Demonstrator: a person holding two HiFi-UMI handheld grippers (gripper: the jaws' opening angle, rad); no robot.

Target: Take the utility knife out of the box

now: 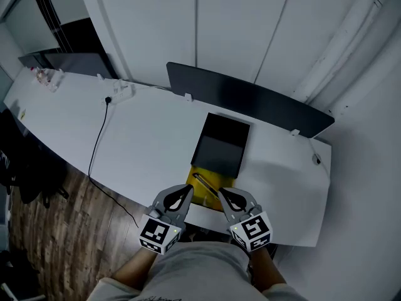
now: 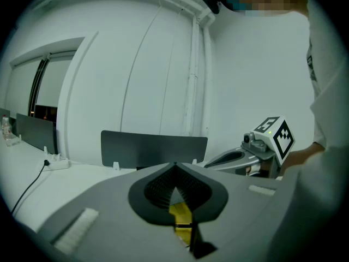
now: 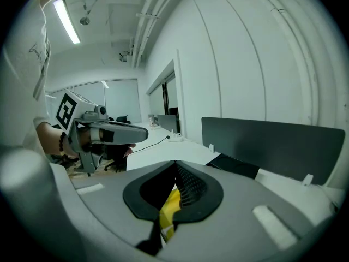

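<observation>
Left gripper [image 1: 187, 192]: lower centre of the head view, over the near edge of the white desk [image 1: 144, 143]. In its own view my jaws stand together, tips meeting, nothing clamped. Only yellow shows through the gap below them. The box [image 1: 219, 144] lies just right of the tips and slightly above them in the frame, its far part black and its near part yellow. The utility knife [image 1: 205, 184] rests on the yellow part, not yet lifted, its long axis running upper left to lower right. Right gripper [image 1: 222, 196]: jaws likewise closed and empty. I judge the knife's lower end nearest this gripper, so it has the shorter reach once opened.
</observation>
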